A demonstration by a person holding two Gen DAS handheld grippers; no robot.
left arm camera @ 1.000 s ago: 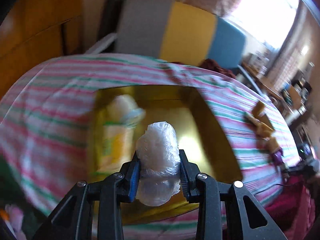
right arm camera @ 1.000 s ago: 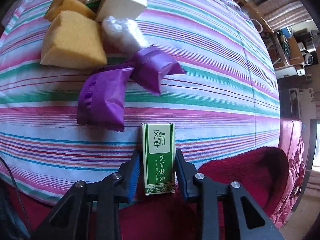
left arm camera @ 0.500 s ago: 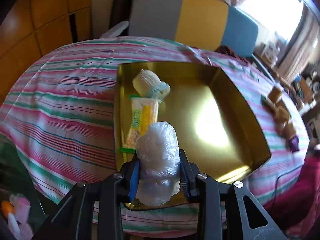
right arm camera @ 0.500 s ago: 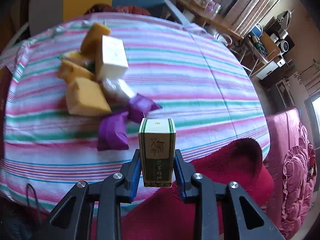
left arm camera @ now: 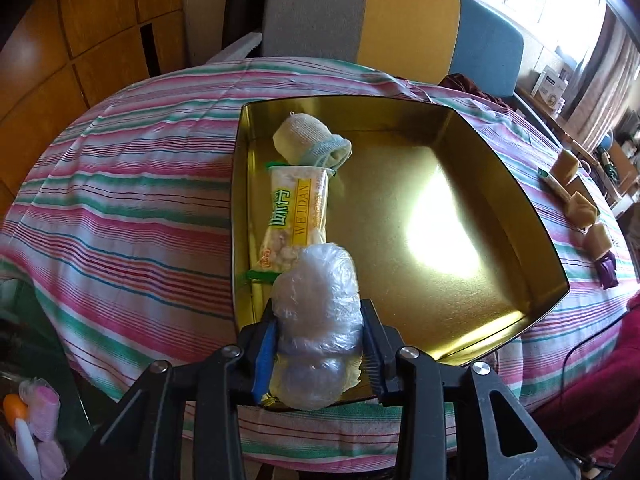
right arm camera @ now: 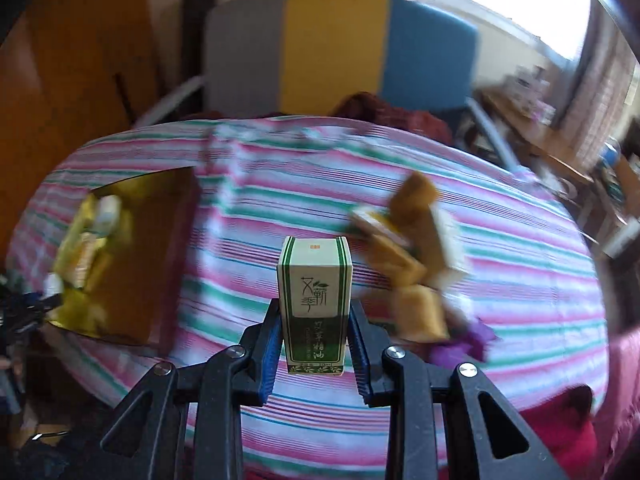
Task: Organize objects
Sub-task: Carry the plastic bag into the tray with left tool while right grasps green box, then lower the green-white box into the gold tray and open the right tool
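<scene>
My left tool, jaws just easing apart, cradles a plastic-wrapped bundle over the gold tray; my right tool clamps a green-and-white box.

Gold tray on pink-green striped cloth; green-white box.

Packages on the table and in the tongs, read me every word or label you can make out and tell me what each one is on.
"WEIDAN": on the yellow snack packet lying in the gold tray.
Green Chinese characters beside it on the same packet: too stylised to read surely.
"艾" and "季", with one unclear character between them: on the green and white box in the right tongs.
Lower lines on that box: too small and blurred.
Plastic-wrapped bundle in the left tongs: no text.
</scene>
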